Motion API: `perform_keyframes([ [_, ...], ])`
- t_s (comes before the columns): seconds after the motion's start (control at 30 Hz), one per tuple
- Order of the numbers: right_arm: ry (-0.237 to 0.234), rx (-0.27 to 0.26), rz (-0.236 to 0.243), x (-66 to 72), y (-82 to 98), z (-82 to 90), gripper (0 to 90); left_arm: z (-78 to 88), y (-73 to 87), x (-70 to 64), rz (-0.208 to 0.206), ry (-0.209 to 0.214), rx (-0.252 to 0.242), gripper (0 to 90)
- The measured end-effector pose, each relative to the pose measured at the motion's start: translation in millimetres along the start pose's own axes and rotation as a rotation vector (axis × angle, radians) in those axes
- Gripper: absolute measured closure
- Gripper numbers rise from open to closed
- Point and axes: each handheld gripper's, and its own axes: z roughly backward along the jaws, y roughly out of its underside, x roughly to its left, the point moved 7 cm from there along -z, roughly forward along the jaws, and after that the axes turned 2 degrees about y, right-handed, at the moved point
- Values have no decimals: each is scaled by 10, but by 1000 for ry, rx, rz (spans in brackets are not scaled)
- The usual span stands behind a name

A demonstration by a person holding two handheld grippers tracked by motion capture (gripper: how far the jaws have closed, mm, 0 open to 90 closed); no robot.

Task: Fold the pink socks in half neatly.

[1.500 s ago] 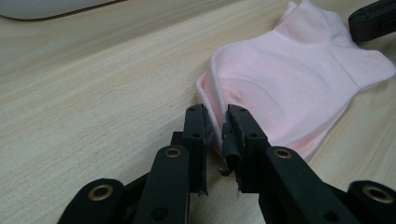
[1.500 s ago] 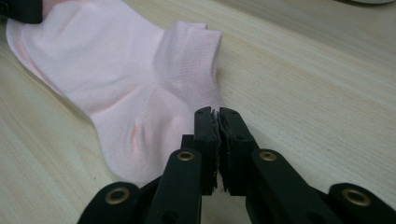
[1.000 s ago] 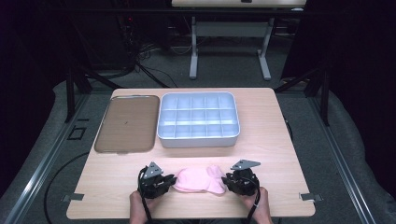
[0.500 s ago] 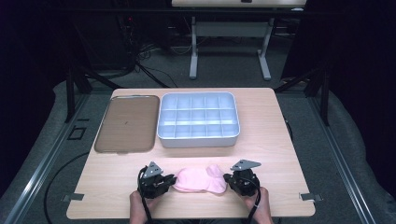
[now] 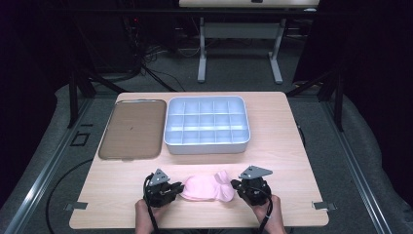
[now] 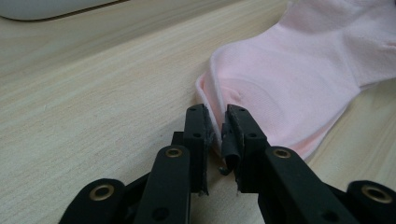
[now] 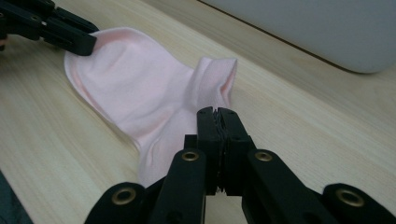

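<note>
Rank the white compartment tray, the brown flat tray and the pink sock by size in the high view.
1. White plastic compartment tray, largest.
2. Brown flat tray, somewhat smaller.
3. Pink fabric sock, clearly smallest, though it lies nearest the camera.

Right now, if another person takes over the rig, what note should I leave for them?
Left hand-held gripper: shut on one end of the pink sock, edge pinched between the jaws.
Right hand-held gripper: jaws have just been closing; now shut on the other end of the sock.
The sock lies at the near edge of the table, between both grippers. The divided tray and the brown lid sit farther back, untouched.
Done: both ends gripped. Left: probably fold or move the sock.
</note>
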Motion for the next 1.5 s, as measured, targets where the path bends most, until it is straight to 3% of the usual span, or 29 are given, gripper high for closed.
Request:
perform_keyframes([
  [0.5,-41,-5,90,252,-277,-14,890,-3,-1,-4,-1,1,-2,789],
  [0.63,-65,-19,93,326,-362,-39,890,-3,0,-5,-5,2,0,792],
  [1.17,-170,5,155,745,-577,-400,890,-5,1,-11,-4,3,3,811],
  [1.33,-229,57,139,864,-537,-602,887,-6,0,-5,-2,5,4,817],
  [1.4,-245,114,145,887,-457,-730,872,-6,1,-8,-2,6,6,816],
  [1.5,-265,135,141,889,-392,-798,742,-6,1,-6,-4,7,7,816],
])
